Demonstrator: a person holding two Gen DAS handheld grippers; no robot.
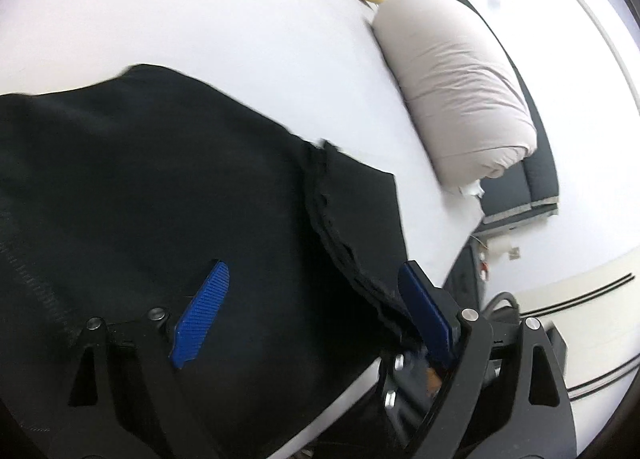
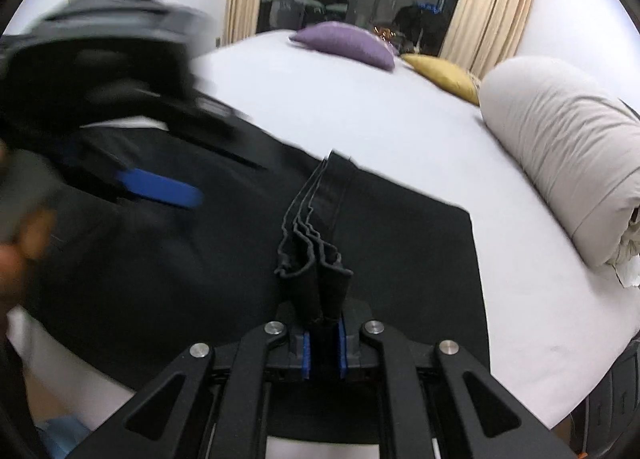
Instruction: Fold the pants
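Black pants [image 1: 152, 179] lie spread on the white bed [image 1: 224, 19], partly folded, with a layered hem edge across them. My left gripper [image 1: 312, 299] is open above the pants, blue pads apart; the hem edge runs past its right finger. It also shows blurred at the left of the right wrist view [image 2: 160, 187]. My right gripper [image 2: 324, 343] is shut on the bunched hem layers of the pants [image 2: 312, 259], holding them just above the cloth lying below.
A rolled beige duvet [image 2: 568, 163] lies at the bed's right side. A purple cushion [image 2: 348, 43] and a yellow cushion [image 2: 444, 75] sit at the far edge near curtains. The bed's edge [image 1: 460, 259] drops off at right.
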